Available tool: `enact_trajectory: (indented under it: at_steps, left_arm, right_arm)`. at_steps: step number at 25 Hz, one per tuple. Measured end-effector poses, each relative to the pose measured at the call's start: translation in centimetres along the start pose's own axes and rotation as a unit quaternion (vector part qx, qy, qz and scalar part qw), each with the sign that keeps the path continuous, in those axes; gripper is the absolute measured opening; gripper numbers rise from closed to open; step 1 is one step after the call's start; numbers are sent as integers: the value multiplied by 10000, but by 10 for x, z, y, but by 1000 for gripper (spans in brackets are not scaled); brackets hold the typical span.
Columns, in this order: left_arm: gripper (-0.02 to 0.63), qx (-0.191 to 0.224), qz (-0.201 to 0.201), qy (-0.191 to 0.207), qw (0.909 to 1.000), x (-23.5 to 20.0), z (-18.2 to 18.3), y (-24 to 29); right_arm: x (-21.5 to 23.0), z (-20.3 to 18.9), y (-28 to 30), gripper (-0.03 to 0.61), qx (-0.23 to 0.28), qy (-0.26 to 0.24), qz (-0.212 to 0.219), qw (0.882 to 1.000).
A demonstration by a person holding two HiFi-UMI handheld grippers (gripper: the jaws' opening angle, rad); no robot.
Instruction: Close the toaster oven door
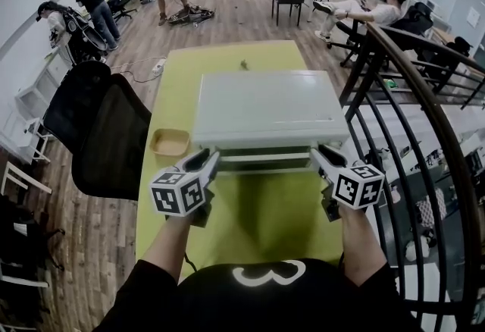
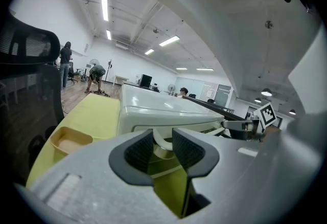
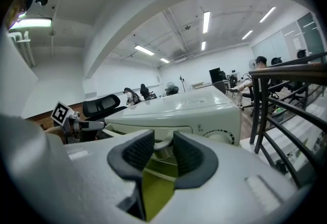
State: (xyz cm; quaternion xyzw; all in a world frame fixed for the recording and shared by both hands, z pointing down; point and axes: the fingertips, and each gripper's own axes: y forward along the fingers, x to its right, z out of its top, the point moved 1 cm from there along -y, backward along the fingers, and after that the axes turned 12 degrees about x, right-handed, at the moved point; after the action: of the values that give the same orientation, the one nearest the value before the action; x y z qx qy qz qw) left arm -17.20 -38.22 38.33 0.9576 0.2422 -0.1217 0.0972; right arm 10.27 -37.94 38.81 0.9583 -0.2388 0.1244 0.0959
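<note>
Table (image 1: 258, 228): big and yellow-green, filling the middle of the head view.
Toaster oven (image 1: 269, 107): pale box sitting on the table, middle of the frame, front facing the person.
Door (image 1: 261, 167): along the oven's front edge, just under the middle of the frame; seems tipped out a little with a dark gap above, so likely not shut yet.
Door handle (image 1: 265, 158): long white bar across the door, reaching from one claw to the other.
Left gripper (image 2: 162, 141): low in the middle of its own view, pinching the left end of the door handle.
Right gripper (image 3: 163, 138): low in the middle of its own view, pinching the right end of the door handle.
Small tan dish (image 1: 170, 142): on the table left of the oven, apart from both claws.
Doing it well: push both ends at the same speed, up and toward the oven; no twisting; go softly so the oven does not slide back; let go only once the door sits flat.
</note>
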Motion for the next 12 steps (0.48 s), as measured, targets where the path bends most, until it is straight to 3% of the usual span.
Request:
enact_trajectory:
  at_steps: [7, 12]
  left_arm:
    - [121, 65, -15, 329, 9994, 7, 4, -2]
    - [170, 304, -99, 376, 9988, 19, 16, -19]
  right_arm:
    - [2, 6, -3, 118, -22, -179, 28, 9998]
    - [-16, 18, -17, 118, 255, -482, 157, 9984]
